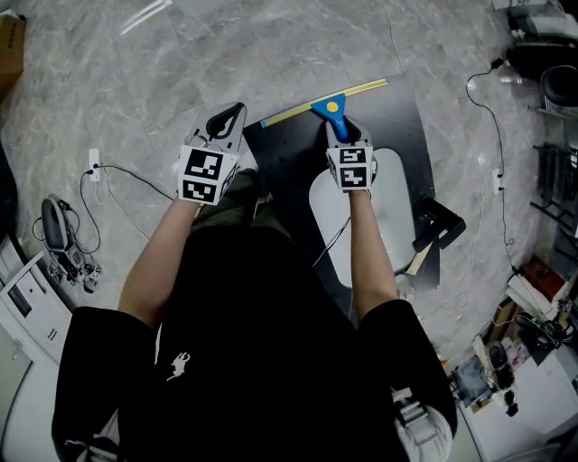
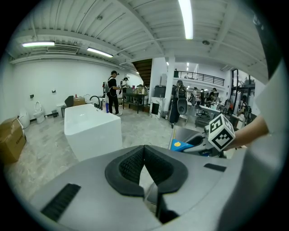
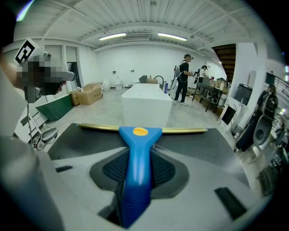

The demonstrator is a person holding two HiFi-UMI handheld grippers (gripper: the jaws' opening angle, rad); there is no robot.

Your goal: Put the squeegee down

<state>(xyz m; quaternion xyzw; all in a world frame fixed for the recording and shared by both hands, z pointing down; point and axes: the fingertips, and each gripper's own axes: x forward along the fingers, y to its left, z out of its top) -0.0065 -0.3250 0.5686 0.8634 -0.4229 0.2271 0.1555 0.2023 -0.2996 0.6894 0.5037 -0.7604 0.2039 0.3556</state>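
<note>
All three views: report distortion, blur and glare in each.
Head view: sharp, with a glare streak on the floor. Left gripper view: fisheye bending, dark corners, a blown-out ceiling light. Right gripper view: same fisheye; the squeegee handle nearest the lens is soft.

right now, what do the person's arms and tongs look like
The left tongs and right tongs have grey bodies with black ribbed pads. Each carries a white cube printed with black square markers. The arms are bare below a black short-sleeved shirt with a small white logo.
</note>
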